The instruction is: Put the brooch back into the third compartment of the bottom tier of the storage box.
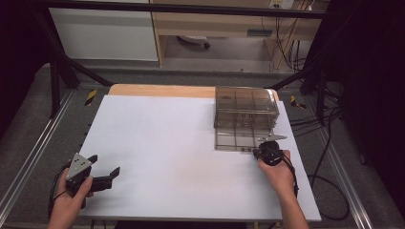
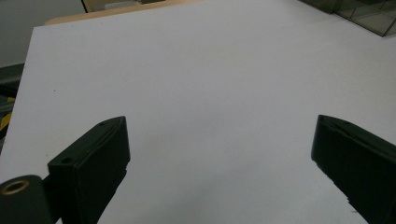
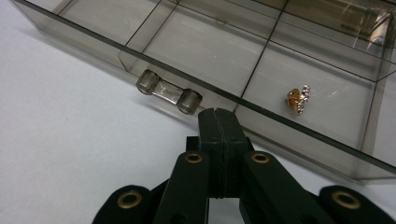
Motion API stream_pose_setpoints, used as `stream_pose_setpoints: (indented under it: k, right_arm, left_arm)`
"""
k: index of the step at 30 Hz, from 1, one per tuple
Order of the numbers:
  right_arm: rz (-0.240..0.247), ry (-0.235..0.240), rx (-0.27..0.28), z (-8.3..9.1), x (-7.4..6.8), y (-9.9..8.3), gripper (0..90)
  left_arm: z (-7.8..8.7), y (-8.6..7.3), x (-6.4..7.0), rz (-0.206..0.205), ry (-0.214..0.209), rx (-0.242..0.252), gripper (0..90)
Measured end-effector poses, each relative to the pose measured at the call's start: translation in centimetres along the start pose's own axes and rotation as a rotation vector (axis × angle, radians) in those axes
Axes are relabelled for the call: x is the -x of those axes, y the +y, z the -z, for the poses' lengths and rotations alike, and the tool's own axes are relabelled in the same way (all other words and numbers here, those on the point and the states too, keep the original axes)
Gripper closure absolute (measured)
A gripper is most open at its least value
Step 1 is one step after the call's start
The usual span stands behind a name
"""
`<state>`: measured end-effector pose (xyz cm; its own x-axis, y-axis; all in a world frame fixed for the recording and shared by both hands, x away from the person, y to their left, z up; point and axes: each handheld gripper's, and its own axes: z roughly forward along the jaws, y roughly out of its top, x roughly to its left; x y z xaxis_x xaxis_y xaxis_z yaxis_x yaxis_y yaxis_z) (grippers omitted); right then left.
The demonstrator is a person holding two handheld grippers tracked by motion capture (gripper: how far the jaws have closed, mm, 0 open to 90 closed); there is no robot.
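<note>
Smoky transparent plastic drawer organizer (image 1: pixel 246 107) stands at far right of white table sheet (image 1: pixel 181 143); lowest drawer (image 3: pixel 261 70) pulled out toward person, long axis across organizer front, clear bar handle (image 3: pixel 169 91) parallel to it.

Small gold rhinestone pin (image 3: pixel 298 99) lies in drawer's right compartment.

Right gripper (image 3: pixel 218 122): jaws pressed together, holding nothing, tip just beside drawer front, right of handle.

Left gripper (image 2: pixel 219 154): jaws wide apart, empty, near-left, well apart from organizer.

Risks, judged:
- closed jaws push drawer askew
- light organizer slides on sheet
- pin jolts out of compartment
</note>
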<state>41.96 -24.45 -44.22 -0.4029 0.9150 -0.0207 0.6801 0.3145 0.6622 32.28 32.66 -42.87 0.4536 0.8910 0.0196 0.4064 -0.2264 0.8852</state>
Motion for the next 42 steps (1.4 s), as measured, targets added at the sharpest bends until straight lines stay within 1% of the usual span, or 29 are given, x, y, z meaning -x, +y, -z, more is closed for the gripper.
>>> stream_pose_setpoints:
  k: [5,16,24,31,35,37,42]
  right_arm:
    - [0.014,0.0,-0.003,0.0,-0.1,0.3,90.0]
    - [0.013,0.002,-0.006,-0.2,0.1,0.6,90.0]
    - [0.003,-0.001,-0.004,-0.4,0.2,0.7,90.0]
    - [0.003,0.003,-0.002,-0.6,0.1,0.8,90.0]
    - [-0.006,0.006,-0.002,-0.6,0.2,0.9,90.0]
    - [-0.009,0.0,0.0,-0.7,0.2,1.0,90.0]
    - [0.001,-0.004,-0.004,-0.9,0.3,1.4,90.0]
  left_arm:
    - [0.0,0.0,0.0,0.001,0.0,-0.001,4.5]
    - [0.0,0.0,0.0,0.0,0.0,0.0,4.5]
    - [0.0,0.0,0.0,-0.001,0.0,0.0,4.5]
    - [0.0,0.0,0.0,-0.001,0.0,0.0,4.5]
    - [0.0,0.0,0.0,-0.001,0.0,0.0,4.5]
    - [0.0,0.0,0.0,-0.002,0.0,0.0,4.5]
    - [0.0,0.0,0.0,0.0,-0.001,0.0,4.5]
